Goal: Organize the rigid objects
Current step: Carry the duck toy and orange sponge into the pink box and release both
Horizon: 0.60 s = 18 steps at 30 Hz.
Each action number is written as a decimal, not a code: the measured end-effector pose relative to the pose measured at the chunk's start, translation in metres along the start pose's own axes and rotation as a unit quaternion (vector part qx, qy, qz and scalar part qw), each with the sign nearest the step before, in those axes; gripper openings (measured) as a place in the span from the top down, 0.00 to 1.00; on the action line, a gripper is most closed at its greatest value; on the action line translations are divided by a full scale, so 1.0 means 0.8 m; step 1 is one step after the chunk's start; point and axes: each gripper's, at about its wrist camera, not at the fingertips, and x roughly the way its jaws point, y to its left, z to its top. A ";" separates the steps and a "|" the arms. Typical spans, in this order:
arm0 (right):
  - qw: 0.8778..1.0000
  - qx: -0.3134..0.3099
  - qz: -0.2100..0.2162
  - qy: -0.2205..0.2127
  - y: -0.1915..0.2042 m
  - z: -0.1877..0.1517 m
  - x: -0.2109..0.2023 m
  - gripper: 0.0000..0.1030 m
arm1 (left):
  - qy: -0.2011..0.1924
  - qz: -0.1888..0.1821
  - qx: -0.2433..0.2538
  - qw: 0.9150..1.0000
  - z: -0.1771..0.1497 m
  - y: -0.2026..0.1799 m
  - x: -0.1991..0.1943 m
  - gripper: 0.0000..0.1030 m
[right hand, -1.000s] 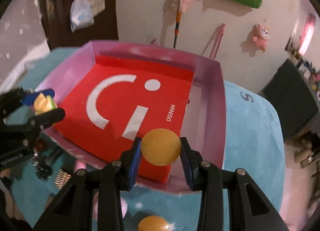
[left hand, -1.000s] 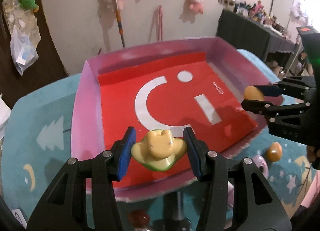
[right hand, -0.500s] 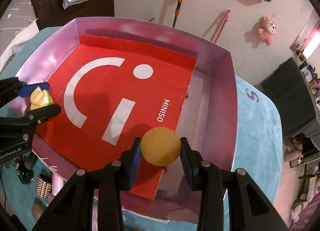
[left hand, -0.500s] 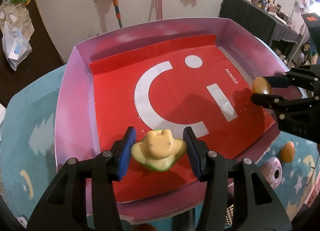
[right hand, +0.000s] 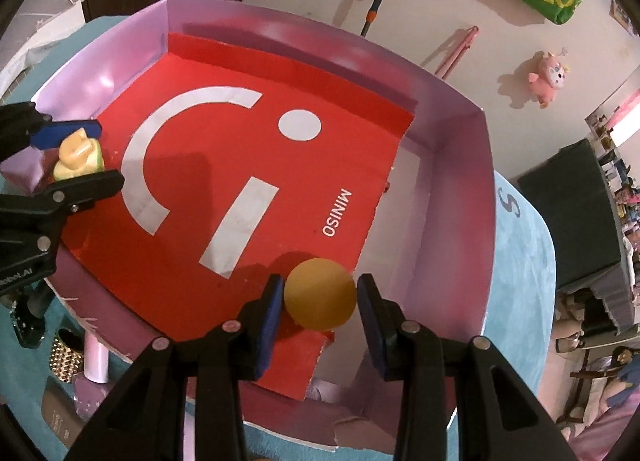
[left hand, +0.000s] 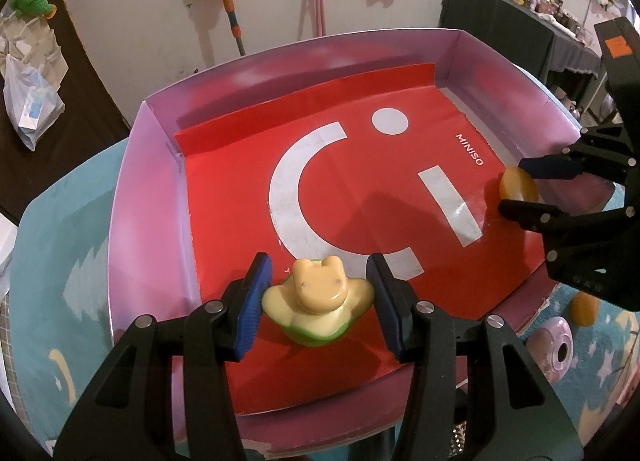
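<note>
A shallow pink box (left hand: 148, 189) with a red MINISO liner fills both views. My left gripper (left hand: 318, 281) is shut on a yellow-and-green frog toy (left hand: 320, 301), held just above the liner at the box's near-left corner. My right gripper (right hand: 321, 281) is shut on an orange ball (right hand: 320, 297), low over the liner's near-right edge inside the box (right hand: 452, 221). In the left wrist view the right gripper (left hand: 513, 184) and its ball (left hand: 518, 189) show at the right. The right wrist view has the left gripper (right hand: 100, 153) with the frog toy (right hand: 76, 153) at the left.
The box lies on a teal mat (left hand: 52, 261). Beside the box's right front corner sit another orange ball (left hand: 584, 309) and a pink round object (left hand: 554, 349). A gold studded item (right hand: 66, 353) and a pink cylinder (right hand: 96, 361) lie at the front.
Both grippers have moved forward over the box and sunk towards the red liner, tilting further down. Each still holds its object.
</note>
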 end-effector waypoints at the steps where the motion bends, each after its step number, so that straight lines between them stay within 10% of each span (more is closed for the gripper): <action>1: 1.000 -0.004 -0.002 0.002 0.001 0.000 0.002 0.62 | 0.000 0.000 0.000 1.000 0.000 0.000 0.000 0.54; 18: 1.000 -0.001 0.004 0.001 0.002 -0.001 0.002 0.61 | 0.004 -0.021 -0.019 1.000 -0.003 0.007 0.000 0.46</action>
